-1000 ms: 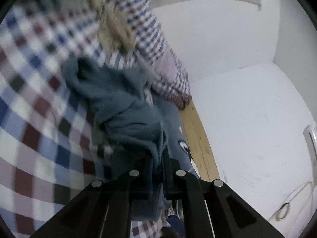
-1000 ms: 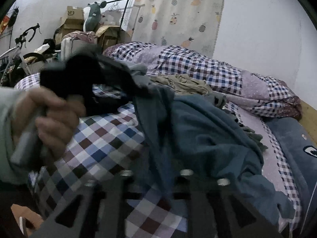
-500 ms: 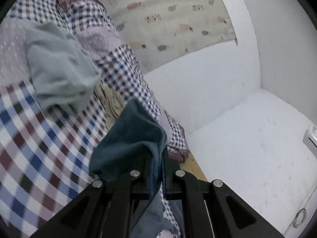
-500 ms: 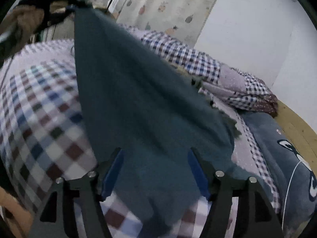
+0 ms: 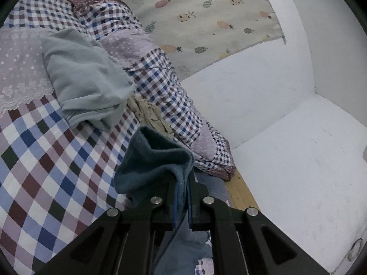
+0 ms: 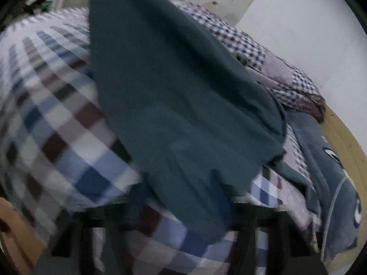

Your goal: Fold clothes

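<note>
**Teal cloth held up over the bed, not yet flat**

The dark teal cloth (image 5: 158, 160) is pinched between the closed fingers of the left claw (image 5: 182, 197), a bunched corner standing up just ahead of the tips. In the right view the same cloth (image 6: 179, 96) hangs spread as a wide sheet right in front of the right claw (image 6: 181, 208); blur and the fabric hide its fingers, so I cannot tell whether it grips.

No fold shows in this cloth; it hangs loose above the checked bedcover (image 5: 45, 160). Beyond the left claw lie a pale green garment (image 5: 84, 80), roughly doubled over, and a crumpled beige one (image 5: 146, 112).

No readable writing or brand anywhere; the wall hanging (image 5: 206, 18) carries only pineapple prints.
</note>
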